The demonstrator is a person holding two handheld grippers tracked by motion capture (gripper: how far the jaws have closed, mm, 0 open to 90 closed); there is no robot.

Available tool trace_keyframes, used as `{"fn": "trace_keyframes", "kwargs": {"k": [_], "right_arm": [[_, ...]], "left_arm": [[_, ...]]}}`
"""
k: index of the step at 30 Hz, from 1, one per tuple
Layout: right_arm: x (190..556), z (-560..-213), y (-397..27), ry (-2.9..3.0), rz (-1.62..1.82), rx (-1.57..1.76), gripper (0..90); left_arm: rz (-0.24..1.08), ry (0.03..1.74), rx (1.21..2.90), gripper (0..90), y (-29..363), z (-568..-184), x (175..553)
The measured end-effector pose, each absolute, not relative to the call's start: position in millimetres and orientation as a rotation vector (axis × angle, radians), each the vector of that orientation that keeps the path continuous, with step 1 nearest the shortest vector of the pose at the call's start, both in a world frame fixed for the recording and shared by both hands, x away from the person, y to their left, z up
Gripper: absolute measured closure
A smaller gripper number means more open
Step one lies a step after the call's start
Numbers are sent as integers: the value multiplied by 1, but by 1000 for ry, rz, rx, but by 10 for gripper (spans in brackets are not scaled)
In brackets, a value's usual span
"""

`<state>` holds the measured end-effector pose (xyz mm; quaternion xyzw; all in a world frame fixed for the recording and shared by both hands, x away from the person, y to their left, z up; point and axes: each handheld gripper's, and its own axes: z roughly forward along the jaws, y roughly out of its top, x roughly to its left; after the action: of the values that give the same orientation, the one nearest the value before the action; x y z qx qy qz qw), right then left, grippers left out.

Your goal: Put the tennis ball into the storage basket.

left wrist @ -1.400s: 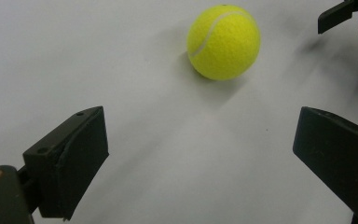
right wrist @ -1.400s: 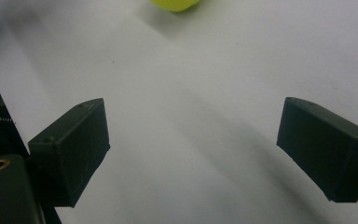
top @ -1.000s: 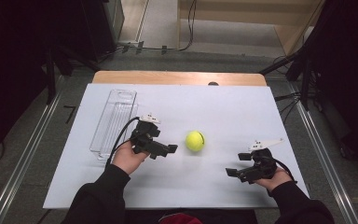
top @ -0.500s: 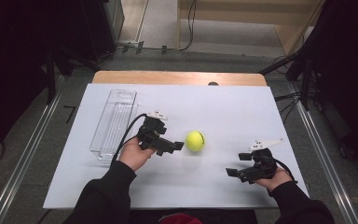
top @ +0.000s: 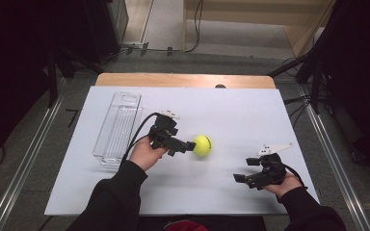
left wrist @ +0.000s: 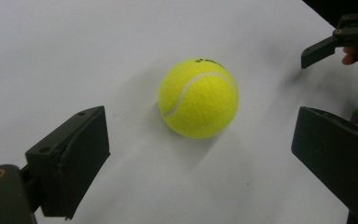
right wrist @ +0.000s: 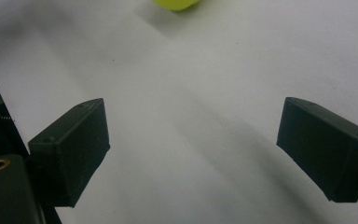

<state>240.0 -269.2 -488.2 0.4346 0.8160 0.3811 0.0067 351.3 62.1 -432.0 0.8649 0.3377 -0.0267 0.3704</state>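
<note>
1 tennis ball lies on the white table sheet, near its middle. It is bright yellow-green and fuzzy, with a pale curved seam and a small dark print near its top. The left gripper points at it, tips just beside the ball; its jaws have just been closing a little yet stand wide, with the ball ahead of them and apart from both pads. The right gripper sits well apart near the table's front edge, jaws wide with nothing between them. 1 clear plastic bin stands left of the left hand
</note>
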Motion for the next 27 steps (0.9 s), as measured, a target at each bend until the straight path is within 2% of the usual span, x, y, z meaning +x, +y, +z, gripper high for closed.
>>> {"fn": "trace_keyframes", "kwargs": {"k": [3,27], "right_arm": [[240,-488,-269,2553,1186,1359,73],[240,-489,-268,2557,1177,1355,73]], "left_arm": [[-12,899,2257,155,57,-433,353],[-14,829,2264,153,35,-435,367]]}}
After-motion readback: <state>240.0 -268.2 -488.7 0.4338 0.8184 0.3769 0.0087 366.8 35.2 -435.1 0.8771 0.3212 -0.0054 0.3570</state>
